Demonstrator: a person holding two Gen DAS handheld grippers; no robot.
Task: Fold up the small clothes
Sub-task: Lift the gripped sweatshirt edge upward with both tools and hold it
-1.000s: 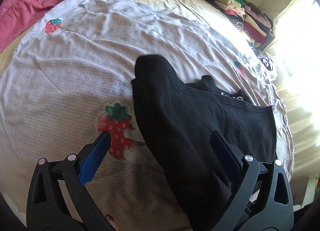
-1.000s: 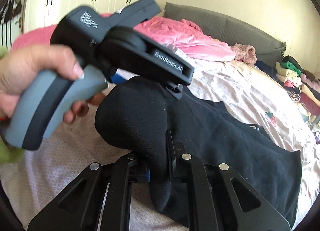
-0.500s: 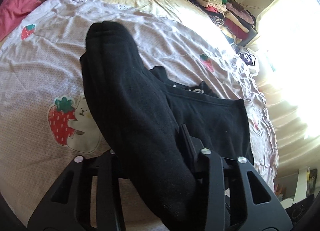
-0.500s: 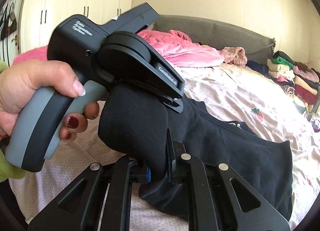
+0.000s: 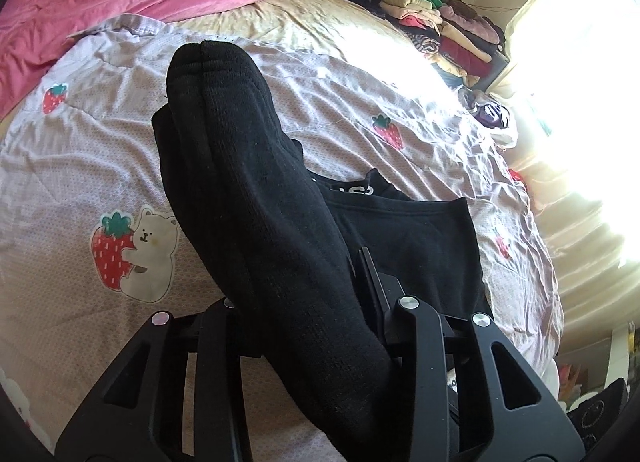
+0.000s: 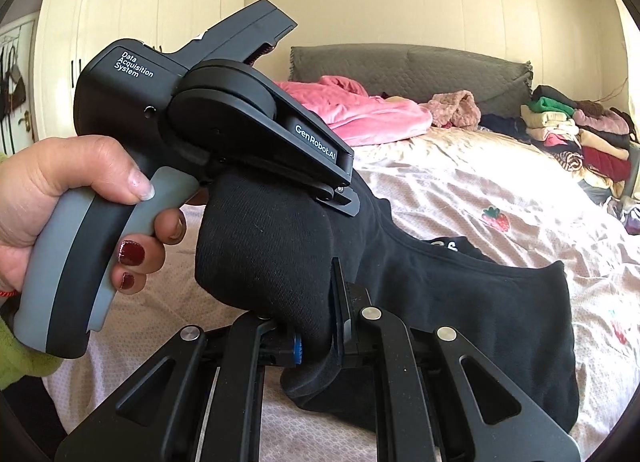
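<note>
A black garment (image 5: 408, 238) lies on the strawberry-print bedsheet (image 5: 80, 165), with one long black sleeve (image 5: 256, 197) lifted off it. My left gripper (image 5: 308, 326) is shut on the sleeve near its lower part; the cuff end points away toward the pink blanket. In the right wrist view my right gripper (image 6: 316, 326) is shut on the same sleeve's folded end (image 6: 264, 254). The left gripper's body (image 6: 192, 133), held by a hand, sits just above and left of it, clamped on the sleeve. The rest of the garment (image 6: 480, 310) trails to the right on the bed.
A pink blanket (image 5: 120, 1) lies at the far left of the bed. Folded clothes are stacked (image 5: 440, 33) at the far right by a bright window. A grey headboard (image 6: 408, 69) and white wardrobe doors (image 6: 132, 21) stand behind the bed.
My left gripper went from open beside the sleeve to shut on it. Both grippers have lifted the sleeve higher off the bed. The right gripper has kept its grip.
</note>
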